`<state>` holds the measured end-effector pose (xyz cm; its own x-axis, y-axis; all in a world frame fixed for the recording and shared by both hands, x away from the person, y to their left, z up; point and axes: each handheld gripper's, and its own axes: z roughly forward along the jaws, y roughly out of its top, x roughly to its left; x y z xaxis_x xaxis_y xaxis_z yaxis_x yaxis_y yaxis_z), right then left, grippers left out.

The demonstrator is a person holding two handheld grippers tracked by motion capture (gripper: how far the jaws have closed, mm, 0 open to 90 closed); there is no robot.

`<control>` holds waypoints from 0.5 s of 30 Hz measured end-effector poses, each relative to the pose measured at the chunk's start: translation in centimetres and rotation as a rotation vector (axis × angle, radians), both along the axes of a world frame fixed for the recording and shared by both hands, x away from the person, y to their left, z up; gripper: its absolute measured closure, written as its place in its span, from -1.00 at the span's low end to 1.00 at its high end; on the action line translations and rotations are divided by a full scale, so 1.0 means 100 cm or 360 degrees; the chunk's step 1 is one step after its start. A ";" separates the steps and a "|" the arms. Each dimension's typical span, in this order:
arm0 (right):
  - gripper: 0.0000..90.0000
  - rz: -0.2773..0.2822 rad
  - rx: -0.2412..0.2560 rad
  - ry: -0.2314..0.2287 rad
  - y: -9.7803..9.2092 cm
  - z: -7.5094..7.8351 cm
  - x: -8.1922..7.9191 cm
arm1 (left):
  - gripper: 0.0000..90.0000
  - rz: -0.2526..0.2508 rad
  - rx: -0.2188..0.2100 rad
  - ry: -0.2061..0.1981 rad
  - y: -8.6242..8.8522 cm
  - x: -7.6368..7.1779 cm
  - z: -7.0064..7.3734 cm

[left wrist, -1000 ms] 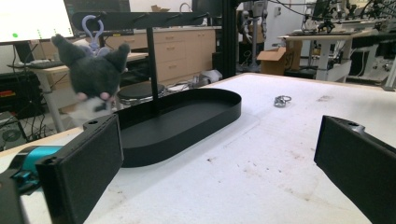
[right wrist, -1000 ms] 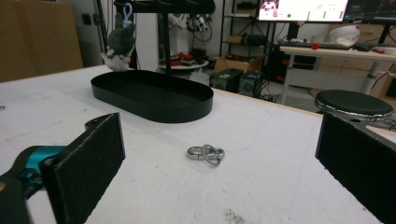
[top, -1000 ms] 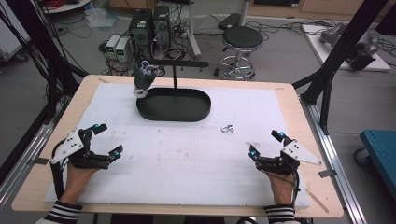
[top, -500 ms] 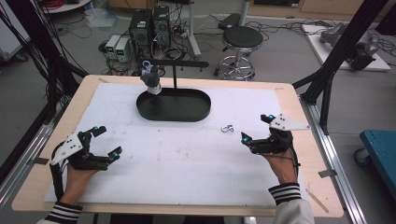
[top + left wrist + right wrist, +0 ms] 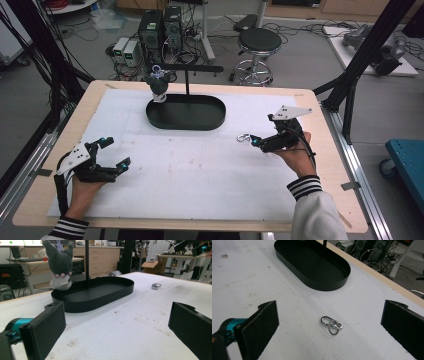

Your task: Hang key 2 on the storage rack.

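A small silver clip with a ring point(image 5: 243, 137) lies on the white mat, right of the black oval tray point(image 5: 185, 126). My right gripper point(image 5: 262, 130) is open just to the right of the clip, its jaws pointing at it. In the right gripper view the clip point(image 5: 332, 324) lies on the mat between and just beyond the wide-apart jaws of the right gripper point(image 5: 329, 330). My left gripper point(image 5: 115, 152) rests open at the mat's front left, holding nothing. A grey plush toy point(image 5: 158, 85) hangs from the stand's arm over the tray's left end.
The black stand post point(image 5: 187, 82) rises from the tray's back edge. In the left gripper view the tray point(image 5: 100, 302), the plush point(image 5: 59, 265) and the clip point(image 5: 156, 286) lie ahead. The wooden table edge point(image 5: 325, 150) runs along the right of the mat.
My right gripper has moved forward and to the left, from the front right of the mat up to the clip. The left gripper has stayed put. The plush has swung slightly.
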<state>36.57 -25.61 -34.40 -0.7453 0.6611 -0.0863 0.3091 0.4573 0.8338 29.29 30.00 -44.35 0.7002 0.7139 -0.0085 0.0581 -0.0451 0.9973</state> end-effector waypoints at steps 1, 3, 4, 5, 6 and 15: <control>-0.97 0.0007 -0.0022 0.0030 0.001 0.000 0.002 | -0.96 0.0007 -0.0002 -0.0004 0.000 0.000 -0.001; -0.97 0.0032 -0.0064 0.0081 0.004 0.000 0.008 | -0.96 0.0010 -0.0012 0.0003 0.002 0.001 -0.003; -0.97 0.0040 -0.0090 0.0096 0.005 0.000 0.011 | -0.96 0.0016 -0.0009 0.0003 0.002 0.001 -0.003; -0.97 0.0044 -0.0110 0.0110 0.007 0.000 0.013 | -0.96 0.0020 -0.0011 0.0004 0.002 0.001 -0.004; -0.97 0.0050 -0.0110 0.0109 0.008 0.000 0.016 | -0.96 0.0021 -0.0017 0.0007 0.002 0.001 -0.005; -0.97 0.0050 -0.0244 0.0236 0.015 -0.008 0.037 | -0.96 0.0019 -0.0020 -0.0008 0.003 -0.001 -0.007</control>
